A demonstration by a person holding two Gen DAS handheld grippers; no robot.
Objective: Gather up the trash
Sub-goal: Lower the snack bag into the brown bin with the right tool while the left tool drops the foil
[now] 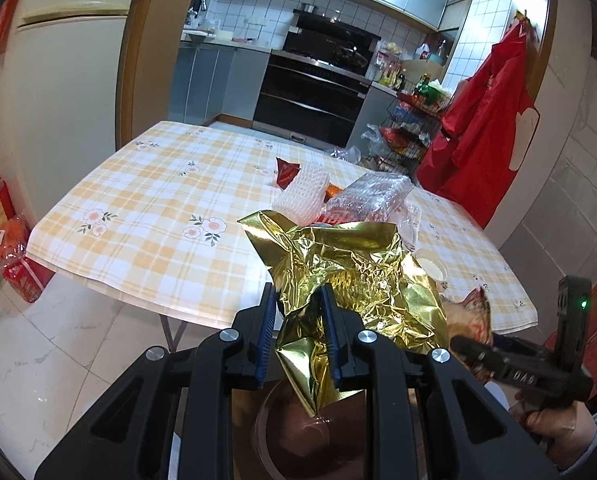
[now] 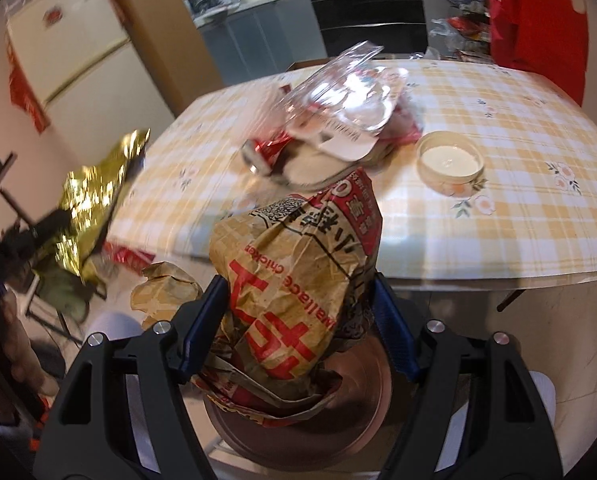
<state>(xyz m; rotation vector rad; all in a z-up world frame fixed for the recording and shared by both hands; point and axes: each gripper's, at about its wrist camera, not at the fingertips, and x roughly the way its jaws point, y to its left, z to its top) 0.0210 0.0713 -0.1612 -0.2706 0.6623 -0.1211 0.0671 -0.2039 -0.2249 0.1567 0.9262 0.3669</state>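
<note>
The left gripper pinches crumpled gold foil over the brown bin at the lower frame, probably to drop it. The right gripper clamps a paper food bag above the same bin. More trash waits on the checked table.

My left wrist feed was sharp and evenly lit, with ceiling light glaring off the gold foil wrapper. The right wrist feed was smeared by motion blur over the clear plastic container. Both bowed and darkened at the edges.
</note>
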